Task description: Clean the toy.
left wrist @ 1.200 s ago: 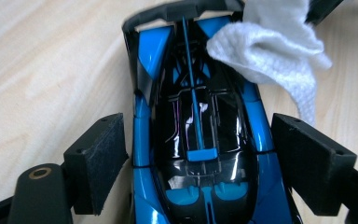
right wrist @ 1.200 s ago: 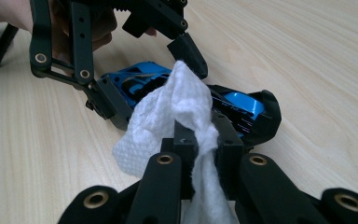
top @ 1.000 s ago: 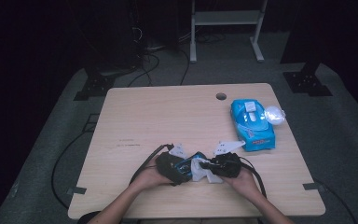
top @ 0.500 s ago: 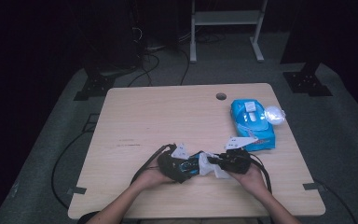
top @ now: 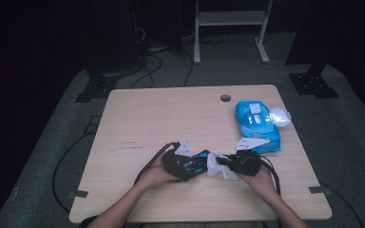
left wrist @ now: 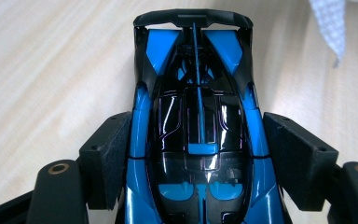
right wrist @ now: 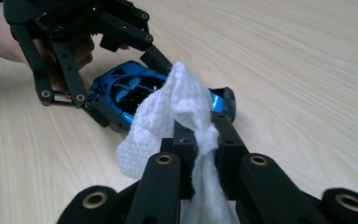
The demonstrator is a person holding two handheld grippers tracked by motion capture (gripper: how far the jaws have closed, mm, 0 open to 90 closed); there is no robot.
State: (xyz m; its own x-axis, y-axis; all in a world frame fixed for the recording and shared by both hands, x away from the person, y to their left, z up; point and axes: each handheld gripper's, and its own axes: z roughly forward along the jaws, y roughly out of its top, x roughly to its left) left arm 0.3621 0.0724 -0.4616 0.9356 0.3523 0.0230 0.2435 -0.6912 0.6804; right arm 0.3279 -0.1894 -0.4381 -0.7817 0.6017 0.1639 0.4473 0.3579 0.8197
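Observation:
A blue and black toy car (left wrist: 198,116) lies on the wooden table (top: 171,114) near its front edge. My left gripper (left wrist: 198,154) is shut on it, with a pad (left wrist: 112,149) pressed against each flank. From above, the car (top: 200,159) sticks out to the right of the left gripper (top: 192,165). My right gripper (right wrist: 198,135) is shut on a white wipe (right wrist: 168,116), which drapes over the car's (right wrist: 121,88) tail end. In the high view the right gripper (top: 222,161) points left at the car, with the wipe (top: 215,168) bunched between the two.
A blue packet of wipes (top: 256,123) lies at the right of the table, with a small whitish ball (top: 280,115) beside it. A cable hole (top: 225,98) sits near the far edge. Cables trail from both grippers toward the front edge.
My right gripper has drawn a little to the right with the wipe, away from the left gripper. The left gripper and the car have stayed put.

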